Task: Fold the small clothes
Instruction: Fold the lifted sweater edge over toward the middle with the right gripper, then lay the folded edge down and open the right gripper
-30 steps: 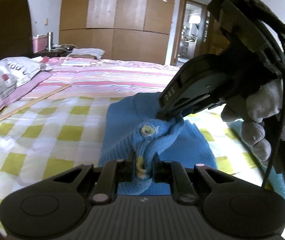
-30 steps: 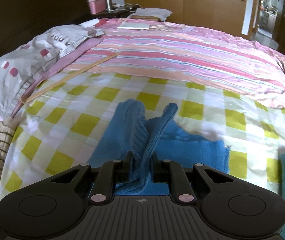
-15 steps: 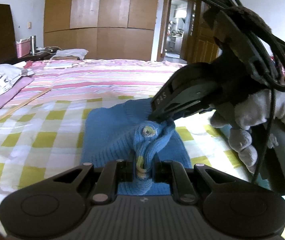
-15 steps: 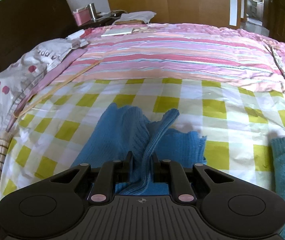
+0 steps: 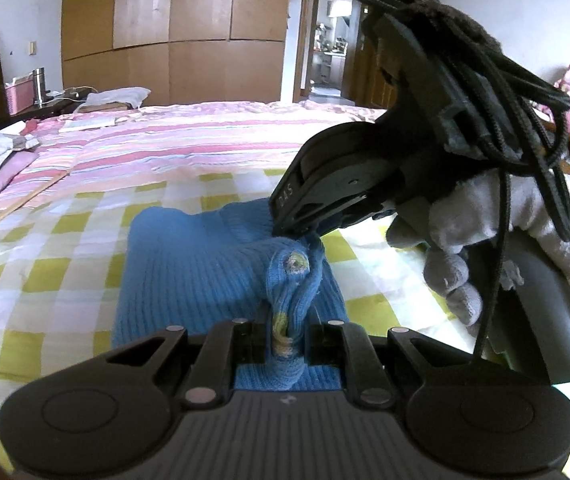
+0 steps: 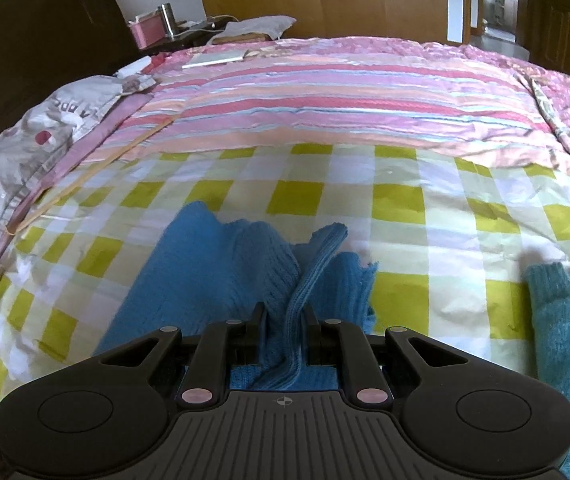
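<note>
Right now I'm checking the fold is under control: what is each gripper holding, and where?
Both hold the blue knitted garment. The left gripper pinches a bunched edge by the button; the right gripper pinches a ribbed edge.

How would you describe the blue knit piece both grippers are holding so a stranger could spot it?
On the bed, find the yellow-checked sheet. The blue knit garment lies there, pinched by both grippers. Unlike the fuzzier teal sweater beside it, it is ribbed with a round button.

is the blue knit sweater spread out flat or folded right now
Partly folded: the blue knit sweater lies doubled on the checked sheet, one edge pinched up by the left gripper and right gripper, not yet laid down.
</note>
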A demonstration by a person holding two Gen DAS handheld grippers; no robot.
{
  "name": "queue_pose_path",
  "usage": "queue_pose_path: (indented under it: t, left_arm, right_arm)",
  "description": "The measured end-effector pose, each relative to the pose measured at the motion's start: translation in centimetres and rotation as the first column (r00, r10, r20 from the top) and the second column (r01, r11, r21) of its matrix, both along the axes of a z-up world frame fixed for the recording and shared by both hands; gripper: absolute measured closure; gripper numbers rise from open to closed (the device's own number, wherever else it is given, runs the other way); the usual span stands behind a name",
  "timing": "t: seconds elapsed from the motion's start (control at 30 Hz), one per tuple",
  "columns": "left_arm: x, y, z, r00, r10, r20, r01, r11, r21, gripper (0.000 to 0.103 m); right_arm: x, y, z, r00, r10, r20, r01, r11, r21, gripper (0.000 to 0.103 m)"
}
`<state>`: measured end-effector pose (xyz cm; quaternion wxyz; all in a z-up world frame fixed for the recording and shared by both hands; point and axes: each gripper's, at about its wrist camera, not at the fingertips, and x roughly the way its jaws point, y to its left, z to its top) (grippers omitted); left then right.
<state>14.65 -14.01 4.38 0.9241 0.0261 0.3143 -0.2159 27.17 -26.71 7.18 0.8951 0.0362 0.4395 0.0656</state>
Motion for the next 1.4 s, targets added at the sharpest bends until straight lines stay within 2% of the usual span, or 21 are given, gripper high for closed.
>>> queue_pose_path:
  t: [0.27,0.63,0.7,0.9,1.1,1.3,1.4]
  left_arm:
    - [-0.6,-1.7,-1.0,1.0,-0.024,-0.007,0.025,0.999,0.026,0.083]
    - [-0.5,-3.5,-0.7,0.999,-0.05,0.012,0.05,0.999,0.02,0.082]
    - [-0.4,-4.2,-1.2,0.998,-0.068,-0.004,0.068,0.997,0.026,0.078]
    - [-0.8,-4.5,-2.0,0.993,-0.109,-0.049,0.109,0.994,0.007,0.067]
    - [-1.3,-4.1,-1.2,0.992,-0.123,-0.042,0.123,0.992,0.016,0.064]
    - [-2.7,-2.9,-0.1,0.991,-0.133,-0.025,0.133,0.991,0.016,0.064]
    - [-3.4,-2.0,0.3,0.991,-0.133,-0.013,0.133,0.991,0.032,0.064]
  right_arm:
    - [-0.4,-1.4,-1.2,1.0,-0.018,-0.001,0.018,1.0,0.016,0.089]
    - [0.2,-3.2,-1.5,1.0,-0.026,0.015,0.025,0.998,0.063,0.089]
    - [0.2,-3.6,-2.1,0.999,-0.033,-0.001,0.033,0.997,0.074,0.082]
    - [-1.0,-6.0,-2.4,0.997,-0.071,-0.003,0.07,0.985,0.156,0.072]
    - [-3.8,-7.2,-1.8,0.997,-0.075,-0.005,0.074,0.967,0.242,0.07]
    - [-6.6,-7.0,-1.1,0.998,-0.063,0.01,0.058,0.959,0.277,0.066]
    - [-7.7,-7.0,-0.6,0.998,-0.053,0.018,0.045,0.951,0.306,0.058]
